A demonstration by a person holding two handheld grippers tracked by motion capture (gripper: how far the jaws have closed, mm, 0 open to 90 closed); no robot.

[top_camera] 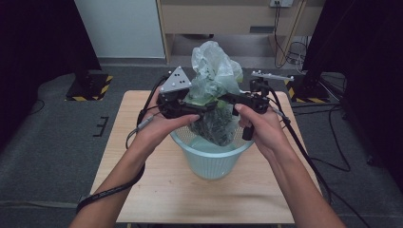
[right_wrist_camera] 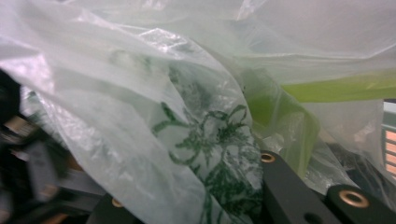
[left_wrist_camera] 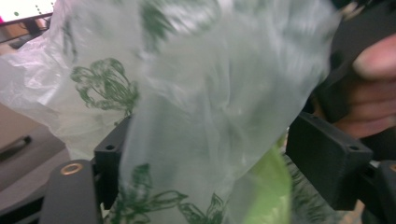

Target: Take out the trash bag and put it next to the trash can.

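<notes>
Both grippers, the left gripper [top_camera: 199,108] and right gripper [top_camera: 227,99], are pinching a translucent green-printed plastic bag [top_camera: 215,90] between their jaws, holding it above a pale blue basket [top_camera: 211,164] sitting on the wooden table [top_camera: 157,190].

The bag [top_camera: 215,80] hides both grippers' tips and the basket's [top_camera: 211,164] inside, and its bottom contents are unreadable.
</notes>
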